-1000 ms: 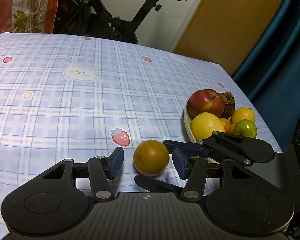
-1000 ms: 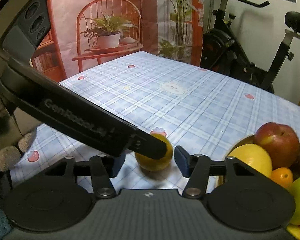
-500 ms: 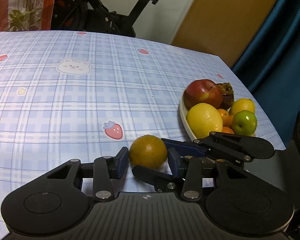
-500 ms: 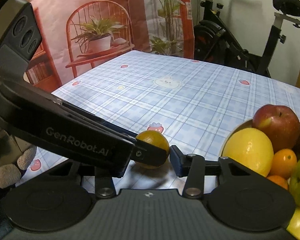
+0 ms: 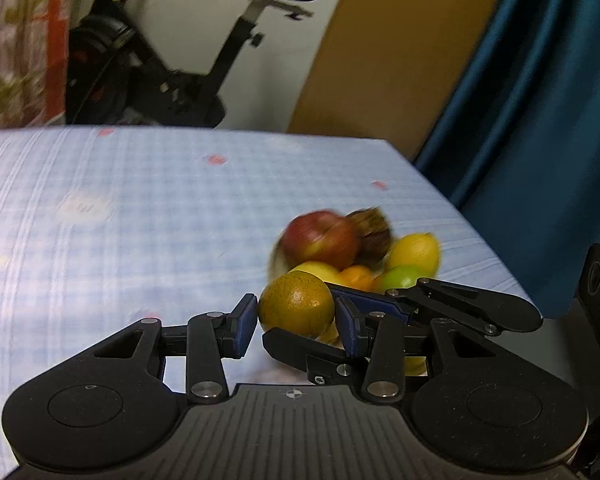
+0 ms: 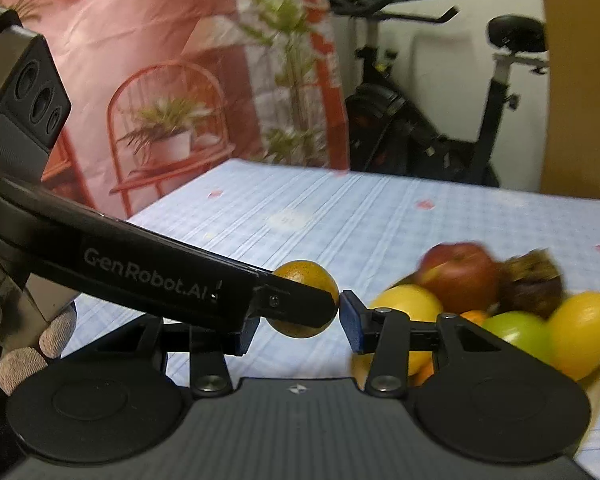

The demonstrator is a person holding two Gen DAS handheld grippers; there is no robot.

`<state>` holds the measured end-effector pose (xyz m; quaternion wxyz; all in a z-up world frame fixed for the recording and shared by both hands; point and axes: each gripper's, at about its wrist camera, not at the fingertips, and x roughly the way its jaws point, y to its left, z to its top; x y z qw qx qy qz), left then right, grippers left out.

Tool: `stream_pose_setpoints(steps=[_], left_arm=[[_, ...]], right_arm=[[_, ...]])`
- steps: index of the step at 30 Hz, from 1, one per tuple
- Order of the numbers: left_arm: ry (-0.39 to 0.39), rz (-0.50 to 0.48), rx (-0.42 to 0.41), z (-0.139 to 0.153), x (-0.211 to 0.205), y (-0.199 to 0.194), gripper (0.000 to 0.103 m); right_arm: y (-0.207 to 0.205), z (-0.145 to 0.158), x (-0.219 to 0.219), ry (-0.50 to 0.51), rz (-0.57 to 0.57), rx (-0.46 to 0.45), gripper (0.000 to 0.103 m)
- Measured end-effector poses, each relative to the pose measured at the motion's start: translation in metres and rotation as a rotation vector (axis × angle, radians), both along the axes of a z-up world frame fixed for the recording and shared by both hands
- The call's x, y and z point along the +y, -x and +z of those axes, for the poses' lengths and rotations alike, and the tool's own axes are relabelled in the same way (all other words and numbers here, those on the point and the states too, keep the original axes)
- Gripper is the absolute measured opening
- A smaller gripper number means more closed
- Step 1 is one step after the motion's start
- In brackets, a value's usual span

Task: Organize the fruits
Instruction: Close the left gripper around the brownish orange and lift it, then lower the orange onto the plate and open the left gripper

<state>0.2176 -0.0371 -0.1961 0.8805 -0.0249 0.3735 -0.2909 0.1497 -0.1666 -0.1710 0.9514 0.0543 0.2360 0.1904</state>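
Observation:
A brownish-orange orange (image 5: pixel 296 306) hangs a little above the checked tablecloth (image 5: pixel 120 216), held from two sides at once. My left gripper (image 5: pixel 296 328) is shut on it, blue pads (image 5: pixel 246 326) against its flanks. My right gripper (image 6: pixel 298 330) is also shut on the orange (image 6: pixel 306 274). Its fingers (image 5: pixel 296 346) cross under and behind the fruit in the left wrist view. One left finger (image 6: pixel 292 300) lies across the fruit in the right wrist view. Just beyond stands the fruit bowl (image 5: pixel 275 258) with a red apple (image 5: pixel 320 240).
The bowl (image 6: pixel 594 380) also holds a lemon (image 6: pixel 580 328), a green fruit (image 6: pixel 516 332), a dark brown fruit (image 6: pixel 532 280) and a large yellow fruit (image 6: pixel 408 304). A gloved hand (image 6: pixel 24 344) holds the left gripper. An exercise bike (image 5: pixel 148 68) and blue curtain (image 5: pixel 540 120) stand past the table.
Both grippers closed on the orange, then lifted it off the cloth and carried it toward the bowl. The bowl now sits nearer and lower behind the fruit.

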Motion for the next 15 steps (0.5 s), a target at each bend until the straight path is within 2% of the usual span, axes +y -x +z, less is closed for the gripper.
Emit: stream_pose_setpoints(steps=[8,15], left_arm=[[-0.025,-0.114,-0.026,0.013,-0.072,-0.013,0.045],[-0.073,-0.162,-0.017,0.004,-0.122,-0.023,0.045]], right_arm=[[0.004,0.011,-0.067,-0.028,-0.118,-0.016,0.046],[-0.003,0.005,-0.107,-0.063,-0.188,0.026,0.046]])
